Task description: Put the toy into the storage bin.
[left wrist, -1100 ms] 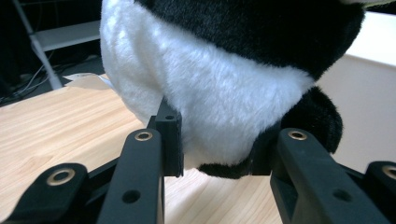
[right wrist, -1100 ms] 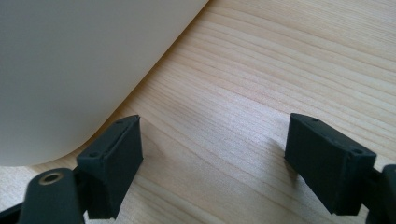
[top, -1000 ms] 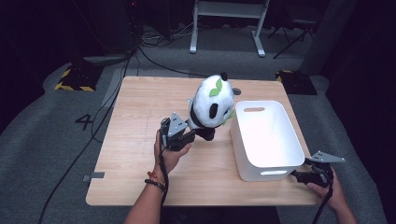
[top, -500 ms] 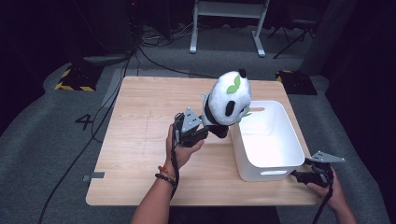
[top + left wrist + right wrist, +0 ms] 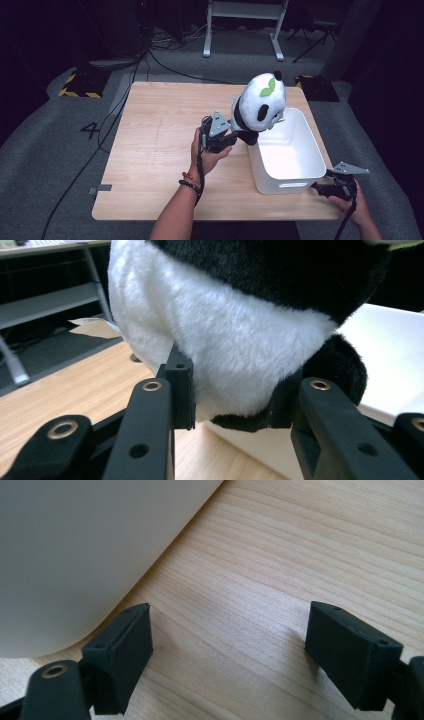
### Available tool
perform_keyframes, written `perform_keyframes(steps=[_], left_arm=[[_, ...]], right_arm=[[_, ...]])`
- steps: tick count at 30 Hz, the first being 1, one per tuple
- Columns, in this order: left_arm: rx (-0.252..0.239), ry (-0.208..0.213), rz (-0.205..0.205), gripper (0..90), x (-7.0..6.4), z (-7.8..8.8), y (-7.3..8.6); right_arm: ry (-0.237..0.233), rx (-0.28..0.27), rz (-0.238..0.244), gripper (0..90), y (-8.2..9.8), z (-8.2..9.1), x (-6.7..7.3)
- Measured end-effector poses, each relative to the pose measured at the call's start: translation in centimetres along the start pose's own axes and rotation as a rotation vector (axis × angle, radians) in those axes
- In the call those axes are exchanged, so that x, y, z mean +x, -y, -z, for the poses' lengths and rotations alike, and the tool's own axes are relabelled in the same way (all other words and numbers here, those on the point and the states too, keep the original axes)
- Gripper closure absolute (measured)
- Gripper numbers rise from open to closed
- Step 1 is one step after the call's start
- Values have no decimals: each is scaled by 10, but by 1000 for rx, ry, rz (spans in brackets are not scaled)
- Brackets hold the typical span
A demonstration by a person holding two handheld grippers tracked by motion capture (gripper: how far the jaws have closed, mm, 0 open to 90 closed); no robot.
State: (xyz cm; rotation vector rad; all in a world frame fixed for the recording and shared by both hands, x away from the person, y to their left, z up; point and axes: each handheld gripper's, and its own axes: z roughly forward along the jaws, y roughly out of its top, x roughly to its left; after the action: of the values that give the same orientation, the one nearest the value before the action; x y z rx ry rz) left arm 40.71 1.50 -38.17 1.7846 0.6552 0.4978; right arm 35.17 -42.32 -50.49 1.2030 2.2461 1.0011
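Right of centre, your left hand-held gripper (image 5: 235,136) has carried the clamped plush panda (image 5: 258,107) up over the white bin (image 5: 305,172)'s rim; release comes next.

The left gripper (image 5: 239,136) is a black tool with a grey three-cornered plate on top; its two black jaws are flat linked bars with brass-ringed pivot holes and plain drilled holes, each ending in a blocky matte pad. A dark cable trails from it along the bare forearm. The left hand (image 5: 206,154) wears beaded bracelets at the wrist, one reddish-orange, one dark. The right gripper (image 5: 320,188) is of the same black build with its own grey plate and a cable hanging below the right hand (image 5: 353,206).
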Motion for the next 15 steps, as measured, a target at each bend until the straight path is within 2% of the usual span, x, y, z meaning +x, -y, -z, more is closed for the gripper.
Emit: perform_keyframes(steps=[4,8,11,15], left_arm=[[16,8,-13,642,-5,-10,-3],[-1,7,-8,641,-8,-16,-8],[-6,27,-1,641,-11,-18,-12],[-5,31,-23,641,-16,-21,-17]], right_arm=[[-1,1,-2,190,0,0,0],[-1,2,0,190,0,0,0],[-1,1,0,190,0,0,0],[-1,2,0,190,0,0,0]])
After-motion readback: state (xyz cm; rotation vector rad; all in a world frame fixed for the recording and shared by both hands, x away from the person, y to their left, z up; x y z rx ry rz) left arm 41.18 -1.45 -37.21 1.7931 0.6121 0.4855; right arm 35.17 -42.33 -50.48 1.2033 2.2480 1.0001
